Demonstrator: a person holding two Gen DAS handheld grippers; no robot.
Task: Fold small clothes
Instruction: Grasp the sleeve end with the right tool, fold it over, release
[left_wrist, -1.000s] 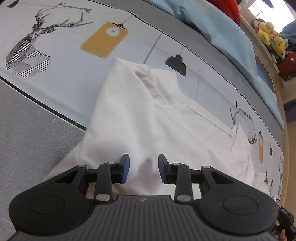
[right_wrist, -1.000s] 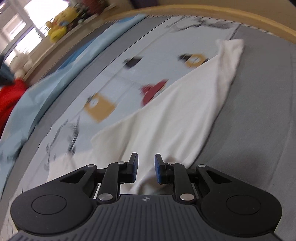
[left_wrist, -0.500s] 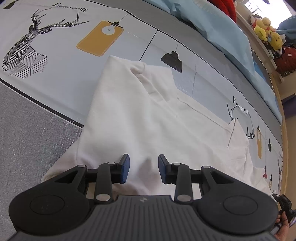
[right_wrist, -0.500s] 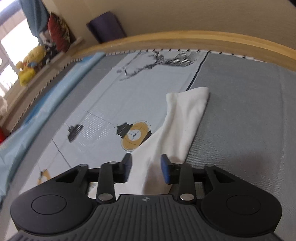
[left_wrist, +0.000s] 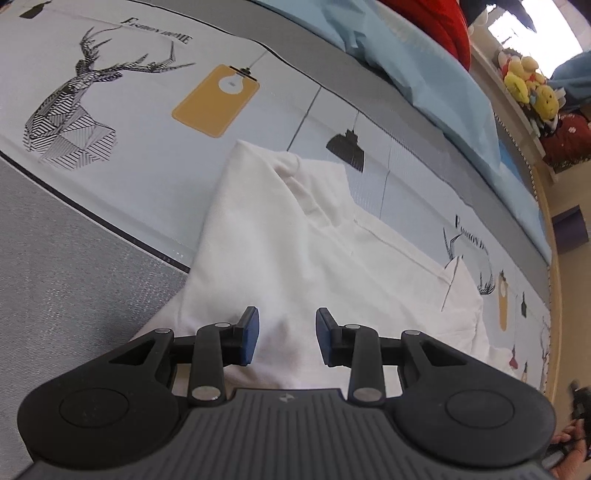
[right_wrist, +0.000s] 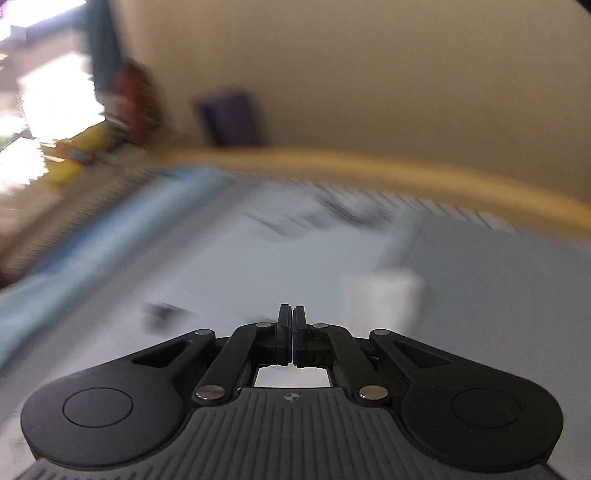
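A small white garment (left_wrist: 295, 236) lies partly folded on the printed bed sheet (left_wrist: 147, 122), its collar end toward the far side. My left gripper (left_wrist: 286, 334) hovers over its near edge, open, the blue pads apart with only cloth seen below the gap. The right wrist view is smeared by motion. There my right gripper (right_wrist: 291, 314) is shut, pads together with nothing between them. A white end of the garment (right_wrist: 380, 295) lies ahead and to the right of it, apart from the fingers.
Grey quilted bedding (left_wrist: 66, 280) flanks the sheet on the left. A light blue blanket (left_wrist: 424, 55) and soft toys (left_wrist: 528, 81) line the far side. A wooden bed rail (right_wrist: 406, 173) curves ahead of the right gripper, a wall behind it.
The right gripper opened wider, then shut empty while it swung up and away from the white sleeve. The left gripper rose slightly over the garment, its jaws unchanged.
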